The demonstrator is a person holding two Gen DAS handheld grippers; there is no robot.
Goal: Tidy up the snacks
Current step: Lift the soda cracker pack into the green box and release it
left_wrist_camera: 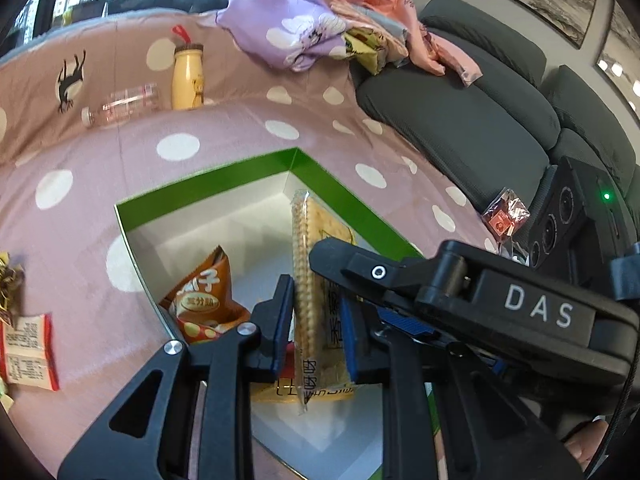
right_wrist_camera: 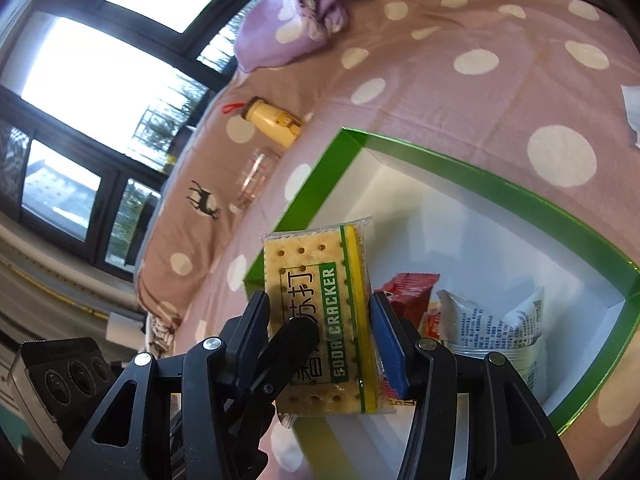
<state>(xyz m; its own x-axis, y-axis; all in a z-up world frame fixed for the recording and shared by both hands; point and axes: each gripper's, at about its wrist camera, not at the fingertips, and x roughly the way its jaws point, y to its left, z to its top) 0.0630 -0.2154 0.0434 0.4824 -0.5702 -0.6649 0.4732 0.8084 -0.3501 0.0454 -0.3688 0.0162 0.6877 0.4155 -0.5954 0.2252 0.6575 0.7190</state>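
1. Two grippers met on one soda cracker pack [right_wrist_camera: 320, 320], which hung over the green-rimmed box [right_wrist_camera: 500, 196] on the polka-dot sheet [right_wrist_camera: 460, 92].
2. The left gripper [left_wrist_camera: 316, 320] pinched the pack edge-on between its blue pads; the right gripper [right_wrist_camera: 320, 336] had its fingers closed against the pack's long sides.
3. Inside the box lay an orange snack bag [left_wrist_camera: 204, 304], a red packet [right_wrist_camera: 408, 292] and a white packet [right_wrist_camera: 500, 328].
4. To finish the step well, one gripper probably should release first, then the other lower the pack flat beside the others.
5. Whether both grips bore load was unclear; the box's near corner was hidden behind the fingers.
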